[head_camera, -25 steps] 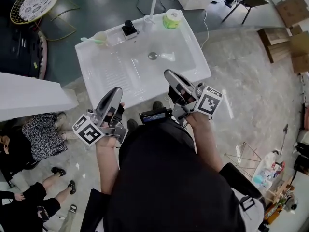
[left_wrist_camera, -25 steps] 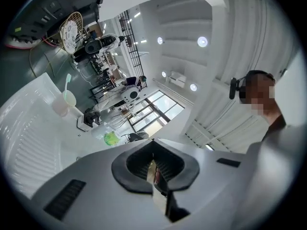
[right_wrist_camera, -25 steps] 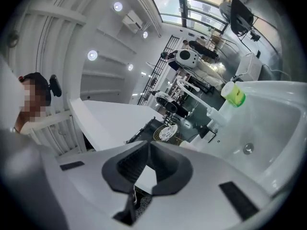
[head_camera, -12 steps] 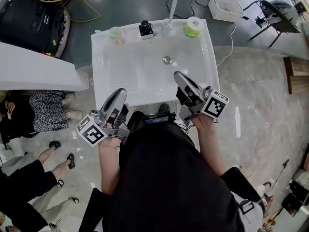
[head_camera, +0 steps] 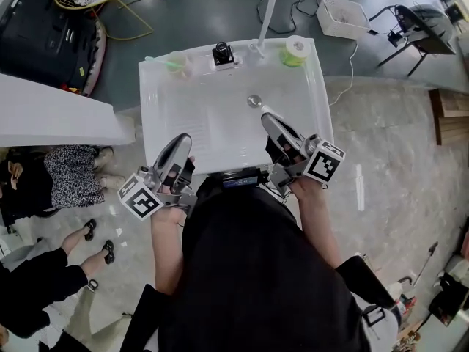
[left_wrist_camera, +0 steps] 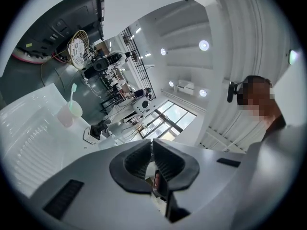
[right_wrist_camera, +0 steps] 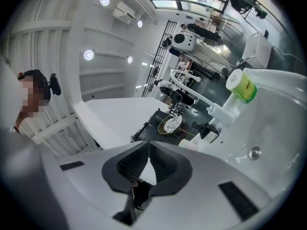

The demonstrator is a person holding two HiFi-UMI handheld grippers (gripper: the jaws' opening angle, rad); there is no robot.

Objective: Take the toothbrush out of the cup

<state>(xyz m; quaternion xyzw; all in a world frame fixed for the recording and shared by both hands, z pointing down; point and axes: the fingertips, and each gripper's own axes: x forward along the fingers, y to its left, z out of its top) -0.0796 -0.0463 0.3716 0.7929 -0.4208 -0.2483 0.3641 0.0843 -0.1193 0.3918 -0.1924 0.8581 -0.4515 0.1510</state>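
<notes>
A grey-floored workshop surrounds a white sink (head_camera: 220, 119), which now sits square in front of the person. A second ago it lay skewed and farther off toward 11 o'clock.

Each gripper's own view shows its ribbed pads pressed together with nothing between them. The left gripper (head_camera: 181, 141) hangs over the sink's near rim at about 7 o'clock of the basin. The right gripper (head_camera: 267, 119) has slid forward over the basin, so its tip now lies just short of the drain (head_camera: 254, 100), which sits at its 11 o'clock.

The cup (head_camera: 176, 60) stands untouched on the back ledge at 11 o'clock of the sink. It is well apart from both grippers and roughly at 12 o'clock from the left one. The toothbrush (head_camera: 158, 59) is inside it, its pale green end leaning out toward 9 o'clock. In the left gripper view it stands up out of the cup (left_wrist_camera: 65, 117).

Along the same ledge are a small black object (head_camera: 222, 53), the tap (head_camera: 268, 6) and a green-and-white container (head_camera: 295, 50) at 1 o'clock.

I judge this to be only the approach. The person has lined up with the sink, but neither gripper is spread or aimed at the brush. The left gripper looks better placed to reach it, and its pads would have to part first.
</notes>
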